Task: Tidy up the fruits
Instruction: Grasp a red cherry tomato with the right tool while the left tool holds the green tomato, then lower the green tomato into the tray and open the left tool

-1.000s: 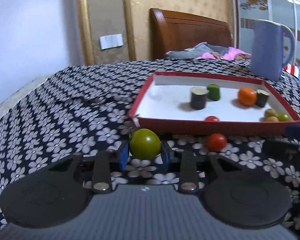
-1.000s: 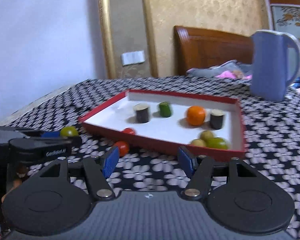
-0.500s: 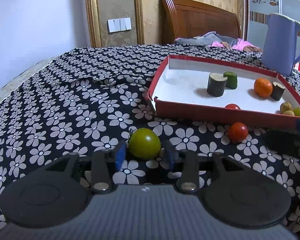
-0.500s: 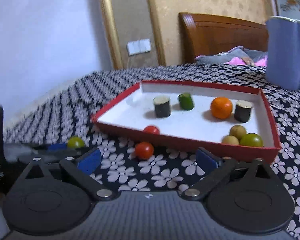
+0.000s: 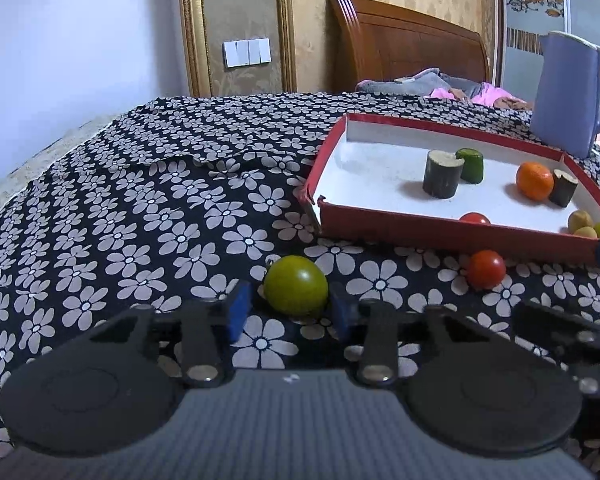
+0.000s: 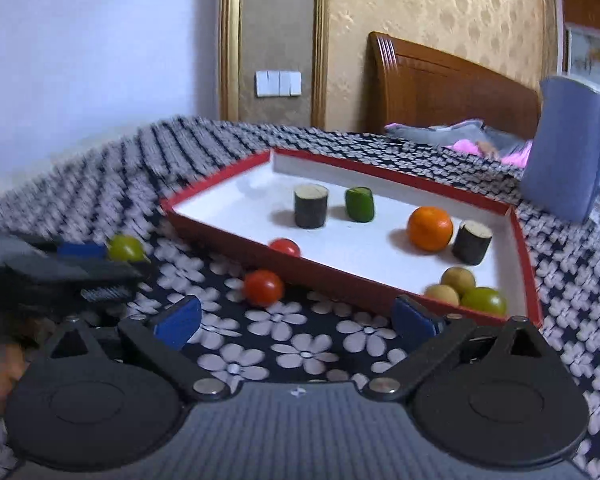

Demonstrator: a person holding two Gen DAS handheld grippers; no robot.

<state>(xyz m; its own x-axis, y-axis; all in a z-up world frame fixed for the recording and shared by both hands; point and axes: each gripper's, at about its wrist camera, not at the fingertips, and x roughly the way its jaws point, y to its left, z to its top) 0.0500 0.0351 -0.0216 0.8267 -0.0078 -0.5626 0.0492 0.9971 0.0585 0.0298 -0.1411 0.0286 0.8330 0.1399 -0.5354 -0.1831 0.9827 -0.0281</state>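
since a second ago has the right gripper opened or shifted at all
Yes. The right gripper has spread its jaws wider and swung toward the red tomato lying on the cloth outside the red tray.

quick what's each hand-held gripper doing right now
Left hand-held gripper: open, fingers either side of the green tomato, not clamped.
Right hand-held gripper: open wide, holding nothing.

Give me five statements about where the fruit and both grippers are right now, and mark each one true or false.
1. The green tomato sits on the flowered cloth between the left gripper's fingers. True.
2. The orange lies outside the red tray. False: it is inside.
3. The right gripper is open and holds nothing. True.
4. Both red tomatoes are in the tray. False: one red tomato lies on the cloth in front of it.
5. The blue jug stands inside the tray. False: it stands behind it.
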